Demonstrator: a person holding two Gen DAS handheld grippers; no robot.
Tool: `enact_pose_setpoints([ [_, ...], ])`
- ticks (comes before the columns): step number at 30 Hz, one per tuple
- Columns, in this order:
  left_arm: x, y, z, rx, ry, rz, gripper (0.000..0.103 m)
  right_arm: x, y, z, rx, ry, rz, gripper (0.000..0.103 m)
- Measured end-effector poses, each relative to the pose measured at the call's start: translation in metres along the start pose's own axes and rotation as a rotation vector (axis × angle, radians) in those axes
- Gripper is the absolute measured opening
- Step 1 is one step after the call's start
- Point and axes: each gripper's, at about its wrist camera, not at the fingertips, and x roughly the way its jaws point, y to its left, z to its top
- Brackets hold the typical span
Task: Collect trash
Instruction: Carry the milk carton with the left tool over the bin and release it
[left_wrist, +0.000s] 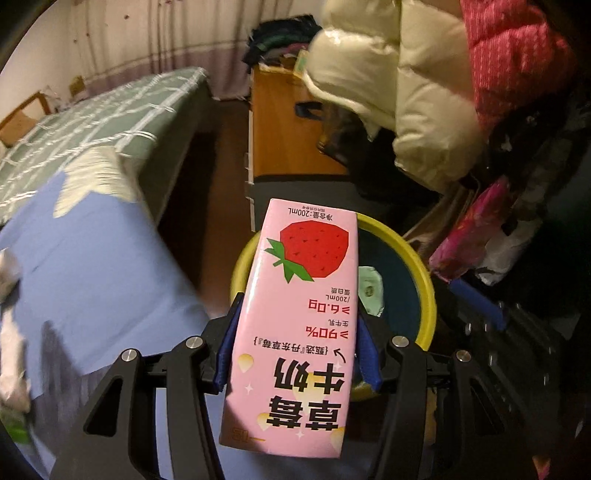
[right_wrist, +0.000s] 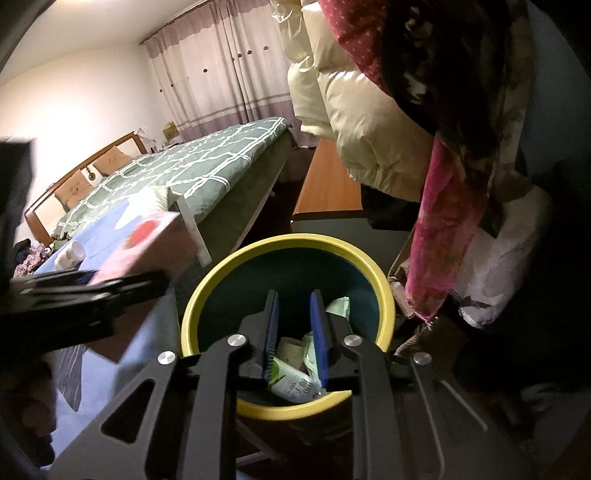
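Clamping the pink milk carton (left_wrist: 291, 332) lengthwise, the left tool (left_wrist: 295, 354) hangs just short of the yellow-rimmed bin (right_wrist: 221, 280) — the right tool (right_wrist: 295, 325), narrowly parted and empty, sits over its mouth.

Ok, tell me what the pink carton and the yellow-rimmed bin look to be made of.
Pink carton: coated paperboard, going by its smooth printed faces with soft sheen and crisp folded edges. Yellow-rimmed bin: probably moulded plastic, with an even, slightly glossy rim and a dark smooth inner wall; painted metal can't be ruled out.
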Motion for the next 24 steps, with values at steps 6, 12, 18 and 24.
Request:
enact_pose_setpoints([
  [6,0.036,-0.019,0.016,0.017,0.046,0.006,0.053,-0.003,-0.008,0.001,0.006,-0.003,-0.024,0.018],
  [12,0.057,-0.022,0.019,0.006,0.08,0.033,0.075,-0.005,-0.013,0.0,0.01,0.002,-0.045,0.025],
  [18,0.012,0.004,0.013,-0.054,-0.027,0.025,0.083,-0.005,-0.006,0.002,0.0,0.003,-0.038,0.028],
  [24,-0.073,0.063,-0.023,-0.123,-0.225,0.111,0.093,-0.005,0.014,-0.001,-0.029,0.006,-0.012,0.028],
])
